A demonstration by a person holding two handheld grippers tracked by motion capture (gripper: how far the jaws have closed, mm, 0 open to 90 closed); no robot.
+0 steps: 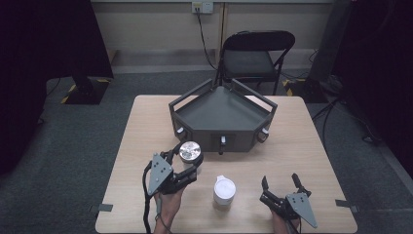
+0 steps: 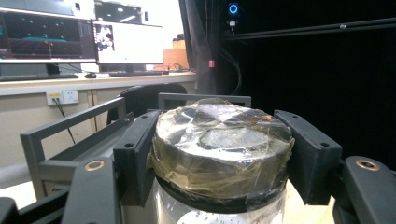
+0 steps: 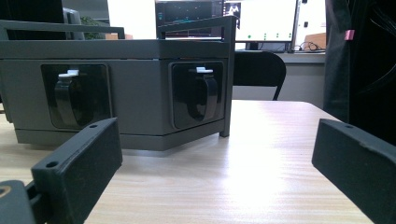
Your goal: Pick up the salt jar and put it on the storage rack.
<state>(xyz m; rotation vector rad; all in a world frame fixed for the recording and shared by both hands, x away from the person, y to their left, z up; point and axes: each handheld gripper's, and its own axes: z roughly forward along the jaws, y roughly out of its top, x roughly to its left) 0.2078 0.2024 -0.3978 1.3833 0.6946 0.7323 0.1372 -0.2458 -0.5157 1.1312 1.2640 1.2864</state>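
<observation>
Gripping a foil-capped jar w/ both jaws pressing on its sides, the left gripper is holding it near the tabletop's middle, just in front of the grey tray; in the left gripper view the jar is sitting tight betw. the jaws. Right gripper is resting near the front right corner, jaws standing wide apart w/ nothing betw. them. White cup is standing betw. the grippers, near the front edge.

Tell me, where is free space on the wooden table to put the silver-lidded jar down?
Free: the right part of the wooden table, beyond the dark grey metal tray, and the left edge. Crowded: the front middle, between the silver-lidded jar, white round container and tray.
</observation>
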